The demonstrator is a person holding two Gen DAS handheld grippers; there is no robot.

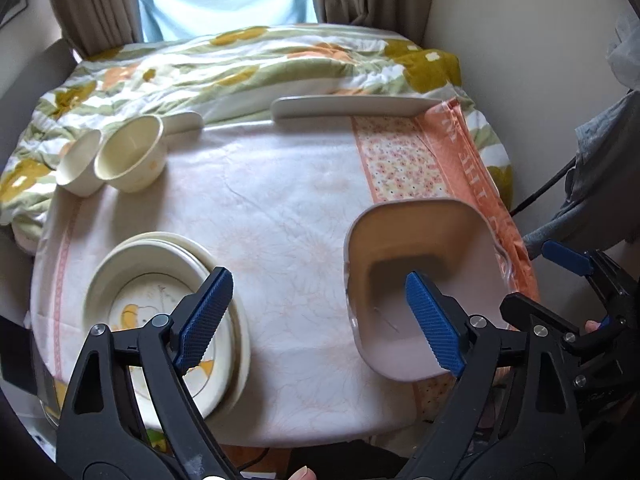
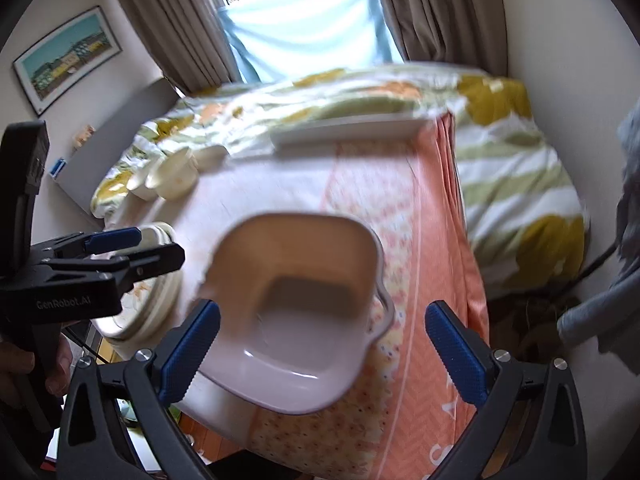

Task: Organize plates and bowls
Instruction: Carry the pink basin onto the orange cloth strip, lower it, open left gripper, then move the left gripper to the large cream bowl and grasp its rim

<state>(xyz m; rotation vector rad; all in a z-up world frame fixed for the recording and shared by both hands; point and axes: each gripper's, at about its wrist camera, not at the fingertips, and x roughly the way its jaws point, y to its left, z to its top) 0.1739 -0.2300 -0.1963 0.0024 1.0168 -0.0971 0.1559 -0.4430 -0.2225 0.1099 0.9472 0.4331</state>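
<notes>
Black tool (image 1: pixel 322 322) frames, blue ribbed pads (image 1: pixel 206 316), silver screws

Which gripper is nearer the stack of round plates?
Left. The left gripper hangs over the stack of round plates; the right gripper is off to the side, over the square bowl.

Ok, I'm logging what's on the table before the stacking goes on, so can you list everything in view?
square bowl: one, pale pink-white, near right, on the orange cloth's edge
round plates: a stack, cream, top one with a yellow print, near left
small bowls: two, cream, side by side, far left
long dish: one, white, far edge
small white dish: one, behind the bowls, partly hidden
orange cloth: one, floral, right side
tablecloth: one, pale pink
quilt: one, green and yellow floral, behind the table
framed picture: one, left wall
left gripper: blue pads, open, holding nothing
right gripper: blue pads, open, over the square bowl
</notes>
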